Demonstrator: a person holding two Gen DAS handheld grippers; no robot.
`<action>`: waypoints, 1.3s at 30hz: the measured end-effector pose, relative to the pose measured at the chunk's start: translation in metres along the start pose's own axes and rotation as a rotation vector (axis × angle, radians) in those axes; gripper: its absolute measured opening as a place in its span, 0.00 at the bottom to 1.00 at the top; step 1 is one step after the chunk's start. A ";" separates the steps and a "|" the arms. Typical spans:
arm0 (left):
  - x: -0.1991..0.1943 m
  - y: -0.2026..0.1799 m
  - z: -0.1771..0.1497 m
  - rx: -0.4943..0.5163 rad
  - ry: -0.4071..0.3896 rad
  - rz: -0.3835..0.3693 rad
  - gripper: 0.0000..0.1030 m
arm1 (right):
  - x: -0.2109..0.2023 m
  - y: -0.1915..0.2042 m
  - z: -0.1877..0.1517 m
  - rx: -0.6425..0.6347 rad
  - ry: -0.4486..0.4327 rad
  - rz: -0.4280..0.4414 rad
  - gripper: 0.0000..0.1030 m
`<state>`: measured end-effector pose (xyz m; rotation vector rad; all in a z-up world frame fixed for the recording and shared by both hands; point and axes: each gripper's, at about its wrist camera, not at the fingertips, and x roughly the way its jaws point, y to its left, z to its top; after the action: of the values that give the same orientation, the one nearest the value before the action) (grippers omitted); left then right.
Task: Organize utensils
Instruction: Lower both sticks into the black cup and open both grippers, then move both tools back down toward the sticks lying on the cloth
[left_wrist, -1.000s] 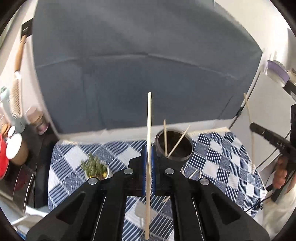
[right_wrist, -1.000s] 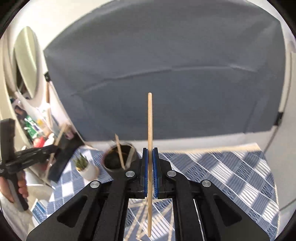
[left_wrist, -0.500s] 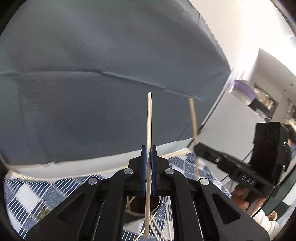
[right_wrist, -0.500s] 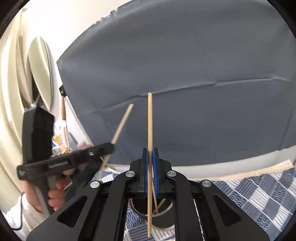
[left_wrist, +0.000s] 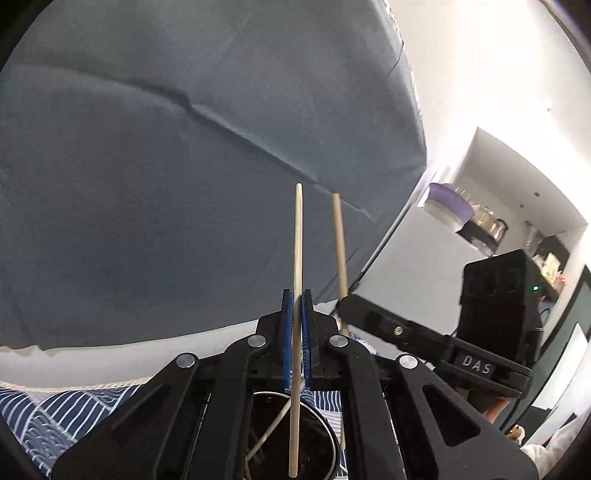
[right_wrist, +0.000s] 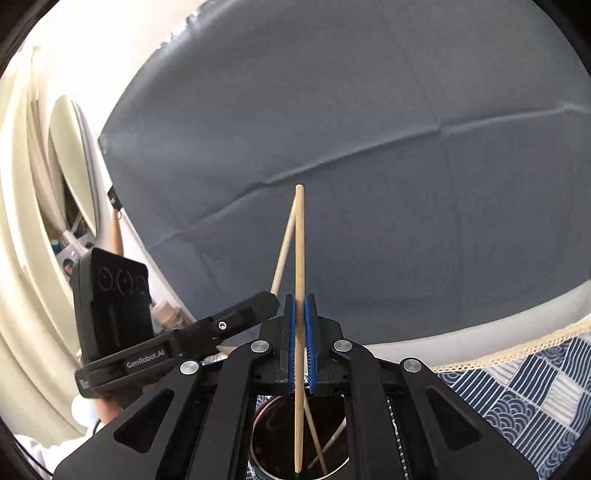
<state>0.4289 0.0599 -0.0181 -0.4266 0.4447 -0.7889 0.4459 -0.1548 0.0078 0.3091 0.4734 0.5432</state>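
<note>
My left gripper (left_wrist: 296, 295) is shut on a pale wooden chopstick (left_wrist: 297, 251) held upright, its lower end hanging over the mouth of a dark round cup (left_wrist: 317, 439) with other sticks leaning inside. My right gripper (right_wrist: 300, 299) is shut on a second chopstick (right_wrist: 300, 243), also upright, its tip down inside the same cup (right_wrist: 269, 443). In the left wrist view the right gripper (left_wrist: 345, 301) and its stick (left_wrist: 339, 240) stand just to the right. The right wrist view shows the left gripper (right_wrist: 273, 299) at the left, its stick (right_wrist: 284, 251) slanting up to cross mine.
A blue and white patterned cloth (right_wrist: 517, 387) with a lace edge covers the table. A large grey-blue sheet (left_wrist: 184, 166) hangs behind it. White shelves with jars (left_wrist: 480, 218) stand at the right, and a mirror (right_wrist: 70, 166) at the left.
Both grippers have come together over the cup and sunk toward it. The cup has slid from ahead of the fingers to beneath them, and the two sticks now stand close.
</note>
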 end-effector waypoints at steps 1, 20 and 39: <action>0.001 0.002 -0.002 0.002 -0.009 0.001 0.05 | 0.002 -0.002 -0.003 0.009 0.001 0.002 0.05; 0.003 0.005 -0.042 0.045 0.061 0.018 0.05 | 0.007 -0.004 -0.045 0.005 0.090 -0.043 0.09; -0.058 -0.050 -0.025 0.070 0.036 0.137 0.66 | -0.078 0.017 -0.009 -0.052 0.023 -0.093 0.72</action>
<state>0.3507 0.0667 -0.0005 -0.3141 0.4736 -0.6781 0.3755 -0.1831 0.0344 0.2302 0.4926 0.4685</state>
